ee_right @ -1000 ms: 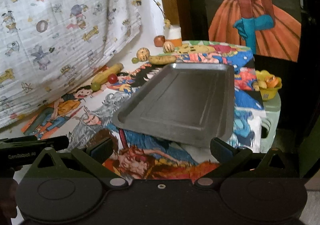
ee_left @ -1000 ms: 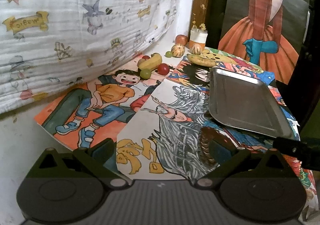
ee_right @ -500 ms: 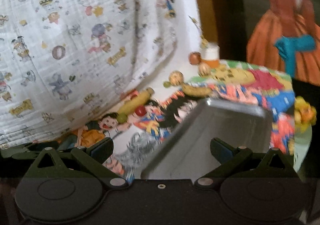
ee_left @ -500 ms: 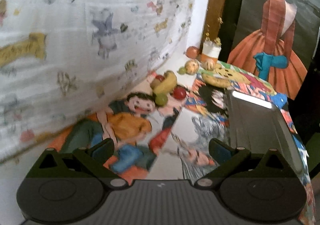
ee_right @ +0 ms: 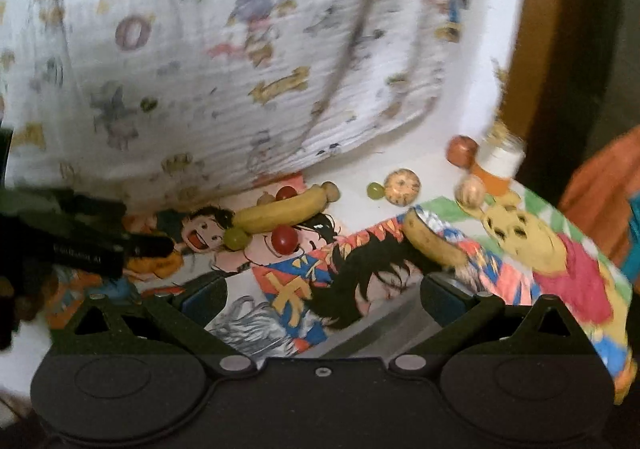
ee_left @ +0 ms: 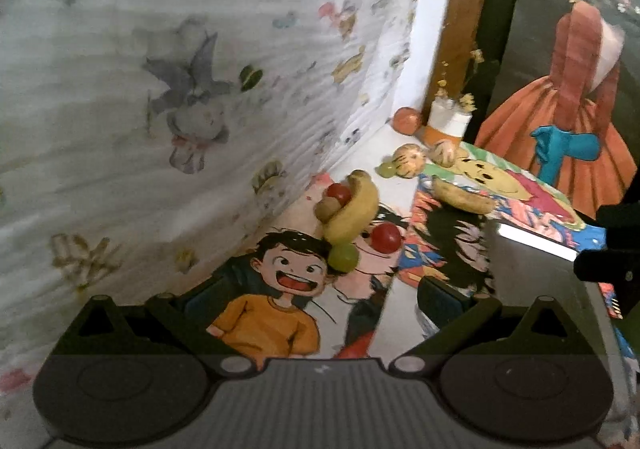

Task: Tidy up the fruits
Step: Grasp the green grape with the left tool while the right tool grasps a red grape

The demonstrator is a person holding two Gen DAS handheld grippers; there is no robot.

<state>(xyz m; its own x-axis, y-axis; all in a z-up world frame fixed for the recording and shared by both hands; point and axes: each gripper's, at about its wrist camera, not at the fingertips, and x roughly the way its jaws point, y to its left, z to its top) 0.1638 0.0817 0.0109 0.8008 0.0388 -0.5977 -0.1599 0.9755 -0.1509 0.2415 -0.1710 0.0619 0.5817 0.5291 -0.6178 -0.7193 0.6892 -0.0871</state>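
Yellow banana lies on the cartoon-print table cover, close to the hanging printed cloth. A green grape touches its near end, a red cherry tomato sits just beside it, and a second red one plus a brownish fruit are tucked against its far side.

Left gripper — jaws wide, nothing between the fingers, hovering short of that cluster with the cartoon boy's face in the gap.

Right gripper — also spread wide and empty, over the near edge of the metal tray. The picture is motion-blurred. In the left wrist view the tray sits right of the cluster, well apart from the fruit; no fruit shows on the part in view.

Farther back: a second, spotted banana on the poster, a round striped fruit with a small green grape touching it, another striped round one, and a red-orange fruit beside a white-and-orange cup holding dried flowers.

Right wrist view shows the left gripper's dark body at its left edge, near the banana cluster.
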